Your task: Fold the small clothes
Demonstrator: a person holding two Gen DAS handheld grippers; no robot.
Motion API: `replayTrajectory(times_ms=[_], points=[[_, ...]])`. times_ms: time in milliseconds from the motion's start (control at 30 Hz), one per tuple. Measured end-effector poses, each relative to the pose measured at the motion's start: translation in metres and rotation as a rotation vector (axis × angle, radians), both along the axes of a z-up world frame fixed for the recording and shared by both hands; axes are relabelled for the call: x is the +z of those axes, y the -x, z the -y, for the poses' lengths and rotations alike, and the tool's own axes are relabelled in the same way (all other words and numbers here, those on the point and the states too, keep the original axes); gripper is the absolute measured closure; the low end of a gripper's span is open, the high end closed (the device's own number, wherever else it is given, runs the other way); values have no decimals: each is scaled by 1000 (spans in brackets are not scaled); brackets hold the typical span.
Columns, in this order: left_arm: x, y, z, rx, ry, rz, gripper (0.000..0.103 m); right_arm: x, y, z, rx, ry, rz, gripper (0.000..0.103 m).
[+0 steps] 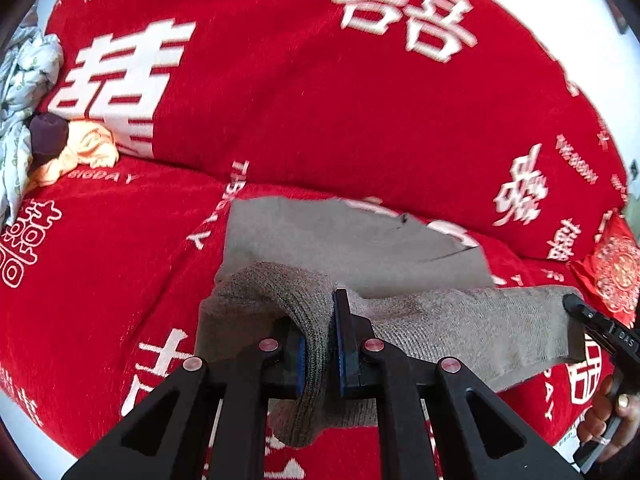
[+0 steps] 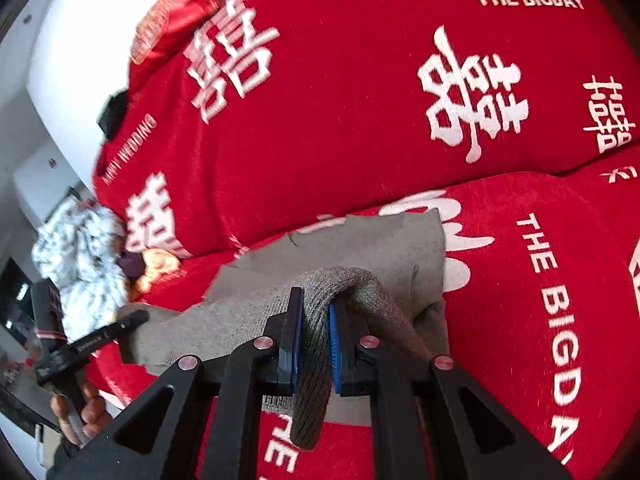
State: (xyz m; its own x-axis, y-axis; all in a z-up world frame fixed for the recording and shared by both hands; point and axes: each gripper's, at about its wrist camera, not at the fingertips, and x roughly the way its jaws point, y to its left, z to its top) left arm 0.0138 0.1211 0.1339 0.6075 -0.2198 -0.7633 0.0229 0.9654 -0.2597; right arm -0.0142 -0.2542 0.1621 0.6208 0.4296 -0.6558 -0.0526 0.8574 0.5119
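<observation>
A grey knit garment [image 1: 360, 248] lies on the red sofa seat; it also shows in the right wrist view [image 2: 360, 248]. My left gripper [image 1: 320, 332] is shut on its ribbed hem at the left end and holds it lifted. My right gripper [image 2: 316, 328] is shut on the ribbed hem at the right end, also lifted. The hem stretches between the two grippers. The right gripper shows at the far right of the left wrist view [image 1: 600, 320]. The left gripper shows at the left of the right wrist view [image 2: 100, 336].
The sofa [image 1: 320, 100] has a red cover with white characters and "HAPPY WEDDING" text. A pile of white patterned cloth [image 1: 24, 92], a dark item [image 1: 48, 134] and an orange garment [image 1: 84, 148] lie at the left end. A red cushion [image 1: 612, 272] sits at the right.
</observation>
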Motion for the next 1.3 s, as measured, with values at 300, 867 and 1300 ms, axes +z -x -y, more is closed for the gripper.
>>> replayTrajectory(times_ms=[300, 867, 1300], points=[[-22, -74, 3, 18, 20, -153, 91, -24, -61, 4, -39, -44, -130, 90], [-71, -167, 33, 28, 7, -245, 91, -96, -138, 18, -102, -38, -235, 90], [-100, -163, 16, 11, 97, -330, 12, -90, -128, 30, -104, -10, -149, 26]])
